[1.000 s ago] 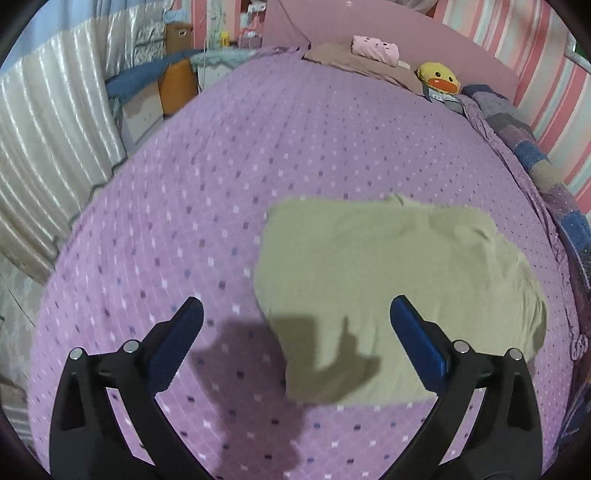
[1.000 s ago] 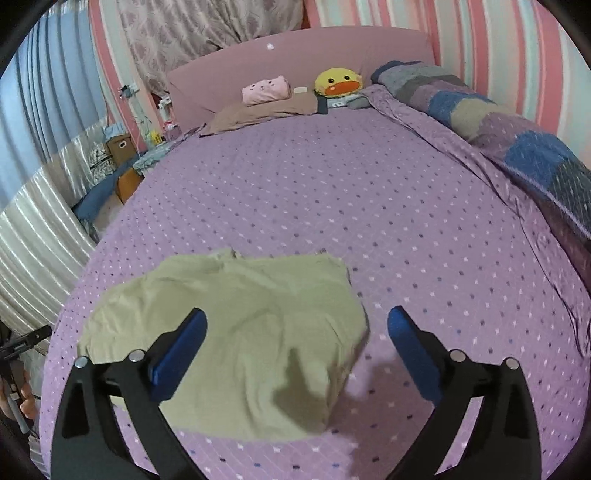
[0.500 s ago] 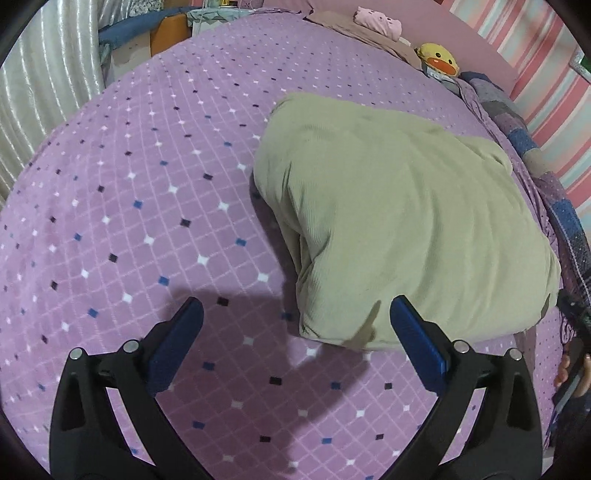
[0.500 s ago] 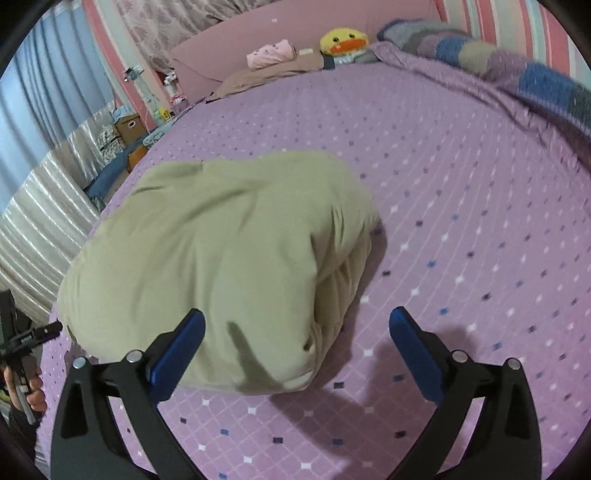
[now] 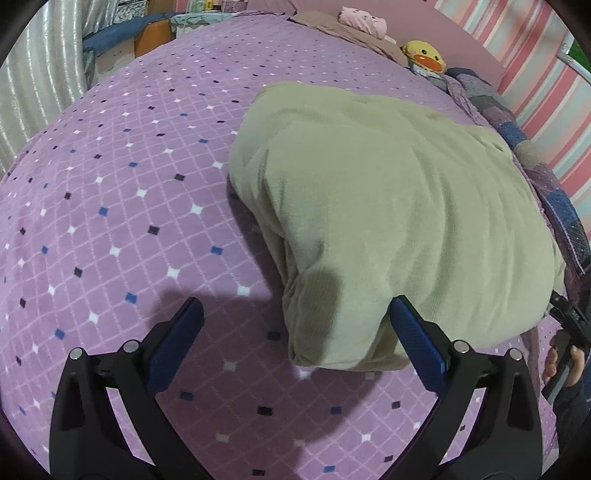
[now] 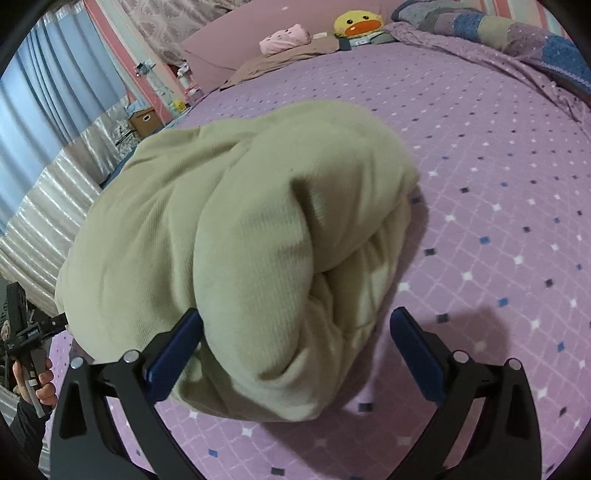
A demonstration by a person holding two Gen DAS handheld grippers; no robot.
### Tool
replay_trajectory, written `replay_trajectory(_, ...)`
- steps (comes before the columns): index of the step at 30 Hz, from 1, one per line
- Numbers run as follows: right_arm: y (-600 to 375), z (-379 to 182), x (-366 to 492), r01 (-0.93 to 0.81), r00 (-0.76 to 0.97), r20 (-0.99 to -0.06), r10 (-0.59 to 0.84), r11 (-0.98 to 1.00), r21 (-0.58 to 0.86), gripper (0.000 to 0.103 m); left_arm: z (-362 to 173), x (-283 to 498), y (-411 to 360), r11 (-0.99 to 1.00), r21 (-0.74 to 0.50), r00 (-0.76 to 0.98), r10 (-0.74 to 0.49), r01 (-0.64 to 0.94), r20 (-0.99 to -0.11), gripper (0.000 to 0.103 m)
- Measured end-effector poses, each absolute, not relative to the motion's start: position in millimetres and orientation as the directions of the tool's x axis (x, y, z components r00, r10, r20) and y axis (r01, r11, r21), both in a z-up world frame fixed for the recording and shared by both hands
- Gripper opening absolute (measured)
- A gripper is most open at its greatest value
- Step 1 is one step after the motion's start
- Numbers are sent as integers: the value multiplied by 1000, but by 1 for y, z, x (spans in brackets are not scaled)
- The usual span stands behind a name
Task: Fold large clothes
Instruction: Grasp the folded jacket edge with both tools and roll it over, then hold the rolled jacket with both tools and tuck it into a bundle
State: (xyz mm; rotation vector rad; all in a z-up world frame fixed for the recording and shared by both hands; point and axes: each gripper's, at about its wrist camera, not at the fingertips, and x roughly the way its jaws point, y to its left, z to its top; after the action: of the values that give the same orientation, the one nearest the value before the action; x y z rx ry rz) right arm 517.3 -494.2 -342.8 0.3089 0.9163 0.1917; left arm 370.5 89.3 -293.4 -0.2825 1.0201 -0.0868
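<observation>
The folded garment [image 5: 388, 206] lies crosswise on the bed [image 5: 110, 221], one near corner between each gripper's wide-open jaws, left gripper [image 5: 295, 341] and right gripper [image 6: 295, 350] equally close.

Garment [image 5: 388, 206]: soft matt olive cloth, fine ribbed knit, thick folds. Bedspread [image 5: 122, 206]: matt fleecy purple cloth, printed diamond grid. Left gripper [image 5: 295, 321] and right gripper [image 6: 295, 325]: matt black plastic arms, blue textured pads, shiny metal rivets. Duck [image 6: 356, 23]: plush.
</observation>
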Motion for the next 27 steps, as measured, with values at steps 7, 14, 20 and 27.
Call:
replay_trajectory(7, -476, -342, 525, -87, 576, -774, 263, 961, 262, 87, -299, 379, 69, 977, -214, 524, -185, 5, -831, 100)
replay_trajectory(14, -457, -329, 521, -122, 568, -805, 170, 985, 123, 75, -308, 396, 54, 974, -224, 489, -207, 25, -847, 100)
replay_trajectory(20, -447, -328, 521, -110, 572, -810, 127, 991, 78, 75, -300, 404, 21, 988, -128, 492, -156, 90, -857, 73)
replay_trajectory(27, -438, -326, 515, -104, 583, -805, 108, 993, 58, 66, -292, 413, -3, 993, -34, 488, -86, 113, -868, 59)
